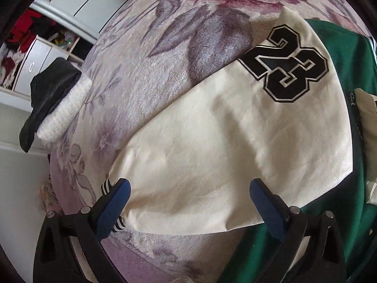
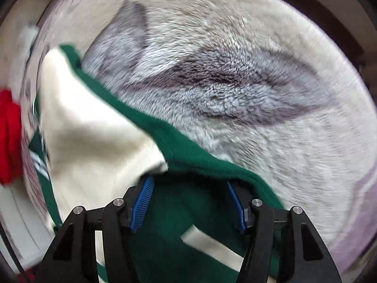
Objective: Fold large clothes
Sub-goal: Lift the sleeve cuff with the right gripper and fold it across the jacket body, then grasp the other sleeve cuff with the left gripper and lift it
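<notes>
A green varsity jacket point(image 1: 339, 75) with cream sleeves lies on a flowered plush blanket point(image 1: 146, 75). Its cream sleeve point(image 1: 223, 141) carries a black "23" patch point(image 1: 286, 62) and ends in a black-and-white striped cuff point(image 1: 106, 185). My left gripper point(image 1: 188, 202) is open, its blue pads to either side of the sleeve near the cuff. In the right wrist view my right gripper point(image 2: 188, 200) is open, with green jacket fabric point(image 2: 188, 221) draped between and over its blue pads point(image 2: 142, 202). A cream sleeve point(image 2: 94, 132) lies to its left. The view is motion-blurred.
Folded black and white clothes point(image 1: 54, 103) sit at the blanket's left edge. A white wardrobe point(image 1: 40, 59) with clothes inside stands beyond. Something red point(image 2: 9, 139) shows at the left of the right wrist view. Plush blanket point(image 2: 259, 94) fills the rest.
</notes>
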`<state>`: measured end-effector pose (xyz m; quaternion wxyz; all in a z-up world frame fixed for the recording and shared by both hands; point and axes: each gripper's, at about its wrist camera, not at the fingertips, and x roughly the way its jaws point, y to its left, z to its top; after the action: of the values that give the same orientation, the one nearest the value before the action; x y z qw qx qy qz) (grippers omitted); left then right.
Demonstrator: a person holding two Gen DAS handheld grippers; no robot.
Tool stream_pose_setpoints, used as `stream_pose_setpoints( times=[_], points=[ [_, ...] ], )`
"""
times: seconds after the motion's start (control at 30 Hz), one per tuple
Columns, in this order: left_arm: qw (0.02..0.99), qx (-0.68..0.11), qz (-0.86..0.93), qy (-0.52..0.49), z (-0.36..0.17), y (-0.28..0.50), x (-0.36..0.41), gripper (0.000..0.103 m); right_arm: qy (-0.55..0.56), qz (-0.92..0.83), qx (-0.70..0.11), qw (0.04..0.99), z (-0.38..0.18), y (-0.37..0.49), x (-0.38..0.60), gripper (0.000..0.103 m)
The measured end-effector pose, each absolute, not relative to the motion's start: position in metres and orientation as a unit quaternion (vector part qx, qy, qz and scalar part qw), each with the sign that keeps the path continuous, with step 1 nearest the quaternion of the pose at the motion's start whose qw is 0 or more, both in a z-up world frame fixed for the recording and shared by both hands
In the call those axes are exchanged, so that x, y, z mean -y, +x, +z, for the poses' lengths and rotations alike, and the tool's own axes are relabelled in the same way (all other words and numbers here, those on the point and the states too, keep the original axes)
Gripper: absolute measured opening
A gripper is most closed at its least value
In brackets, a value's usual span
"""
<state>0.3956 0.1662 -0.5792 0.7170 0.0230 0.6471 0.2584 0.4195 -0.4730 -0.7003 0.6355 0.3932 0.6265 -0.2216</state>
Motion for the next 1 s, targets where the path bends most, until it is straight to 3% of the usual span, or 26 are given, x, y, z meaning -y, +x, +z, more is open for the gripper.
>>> stream_pose_setpoints(
  times=[0.1,0.23,0.37,0.57,0.67,0.8,0.93,1.0],
  points=[
    [0.712,-0.648,0.27,0.021,-0.58,0.386,-0.174,0.103,0.342,-0.213,-0.642,0.652,-0.651,0.406,0.45,0.061],
    [0.699,-0.653,0.29,0.016,-0.583,0.367,-0.189,0.103,0.404,-0.111,-0.601,0.681,-0.612,0.386,0.389,0.061],
    [0.681,-0.665,0.307,0.004,-0.589,0.341,-0.21,0.103,0.476,0.0,-0.61,0.634,-0.66,0.425,0.301,0.061],
    [0.664,-0.67,0.327,-0.058,-0.592,0.298,-0.246,0.103,0.445,0.184,-0.658,0.579,-0.691,0.49,0.139,0.061],
    [0.659,-0.668,0.307,-0.16,-0.597,0.265,-0.271,0.103,0.427,0.235,-0.664,0.566,-0.666,0.471,0.112,0.061],
    [0.64,-0.636,0.25,-0.353,-0.615,0.221,-0.297,0.103,0.308,0.18,-0.69,0.63,-0.642,0.446,0.13,0.061],
    [0.603,-0.514,0.177,-0.584,-0.653,0.2,-0.319,0.103,0.301,0.099,-0.713,0.625,-0.646,0.393,0.195,0.061],
    [0.598,-0.462,0.181,-0.63,-0.662,0.204,-0.331,0.103,0.308,0.064,-0.718,0.621,-0.649,0.381,0.229,0.061]
  ],
)
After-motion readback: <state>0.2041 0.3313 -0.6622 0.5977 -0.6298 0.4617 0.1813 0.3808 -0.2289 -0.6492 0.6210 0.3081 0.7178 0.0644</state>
